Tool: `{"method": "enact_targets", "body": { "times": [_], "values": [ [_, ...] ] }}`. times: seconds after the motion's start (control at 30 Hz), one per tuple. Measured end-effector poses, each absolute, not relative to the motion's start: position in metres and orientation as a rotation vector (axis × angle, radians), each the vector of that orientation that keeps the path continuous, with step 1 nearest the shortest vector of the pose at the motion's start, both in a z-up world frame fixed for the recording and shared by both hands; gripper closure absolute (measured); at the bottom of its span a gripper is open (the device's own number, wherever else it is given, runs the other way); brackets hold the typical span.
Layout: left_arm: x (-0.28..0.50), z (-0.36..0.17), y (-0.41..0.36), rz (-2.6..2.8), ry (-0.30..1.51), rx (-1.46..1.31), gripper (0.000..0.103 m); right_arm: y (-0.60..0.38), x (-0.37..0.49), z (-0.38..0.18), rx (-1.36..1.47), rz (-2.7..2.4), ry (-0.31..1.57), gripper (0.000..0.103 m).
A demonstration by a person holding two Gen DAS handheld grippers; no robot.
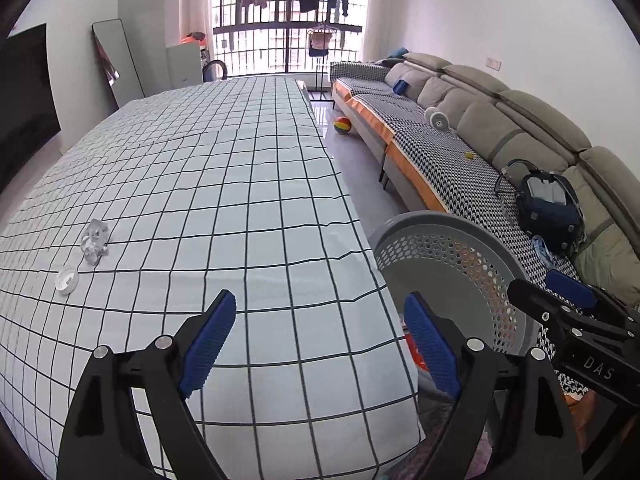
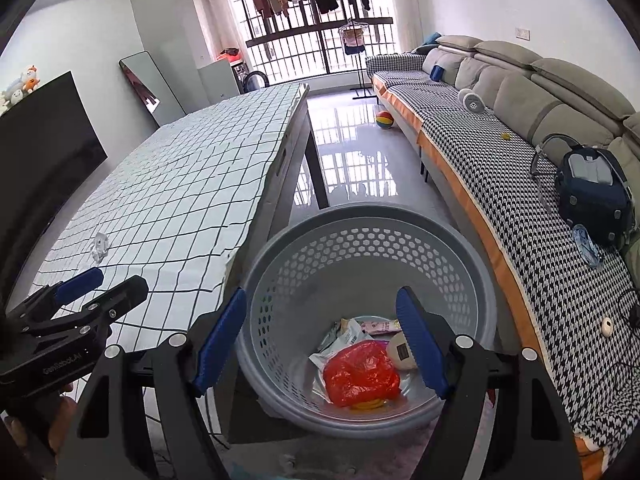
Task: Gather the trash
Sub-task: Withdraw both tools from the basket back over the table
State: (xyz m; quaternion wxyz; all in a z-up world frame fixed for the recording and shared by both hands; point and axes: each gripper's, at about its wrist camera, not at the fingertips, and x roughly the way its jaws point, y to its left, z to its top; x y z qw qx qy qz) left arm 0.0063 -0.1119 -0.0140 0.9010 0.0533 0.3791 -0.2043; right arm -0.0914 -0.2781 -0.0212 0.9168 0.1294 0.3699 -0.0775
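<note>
A crumpled clear plastic wrapper (image 1: pixel 95 241) and a small white lid (image 1: pixel 67 279) lie on the checked tablecloth (image 1: pixel 224 184) at the left. The wrapper also shows in the right wrist view (image 2: pixel 100 246). My left gripper (image 1: pixel 320 344) is open and empty above the table's near right edge. A grey perforated basket (image 2: pixel 360 224) stands on the floor beside the table; it also shows in the left wrist view (image 1: pixel 452 248). It holds a red bag (image 2: pixel 360 372), packets and a pale item. My right gripper (image 2: pixel 322 344) is open and empty over the basket.
A long grey sofa (image 2: pixel 520 92) with a houndstooth cover runs along the right, with a dark backpack (image 2: pixel 592 192) on it. A coloured ball (image 2: pixel 385 120) lies on the glossy floor. A black TV (image 2: pixel 44 136) and a mirror (image 2: pixel 146 84) stand at the left.
</note>
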Motion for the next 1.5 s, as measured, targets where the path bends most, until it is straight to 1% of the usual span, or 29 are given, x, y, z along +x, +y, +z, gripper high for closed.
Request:
{"method": "enact_targets", "body": {
  "times": [0.3, 0.63, 0.73, 1.0, 1.5],
  "values": [
    [0.003, -0.010, -0.054, -0.350, 0.753, 0.081, 0.019, -0.227, -0.083, -0.012, 0.265, -0.057, 0.741, 0.029],
    [0.001, -0.003, 0.022, -0.225, 0.721, 0.028, 0.019, -0.157, -0.064, -0.004, 0.186, 0.074, 0.742, 0.029],
    [0.003, -0.001, 0.042, -0.181, 0.715, 0.023, 0.016, -0.139, -0.051, -0.002, 0.167, 0.103, 0.740, 0.029],
    [0.017, -0.007, 0.087, -0.101, 0.734, 0.001, 0.016, -0.095, -0.013, -0.008, 0.109, 0.176, 0.770, 0.029],
    [0.064, -0.026, 0.147, 0.016, 0.777, -0.029, 0.016, -0.012, 0.078, -0.029, 0.023, 0.296, 0.863, 0.029]
  ]
}}
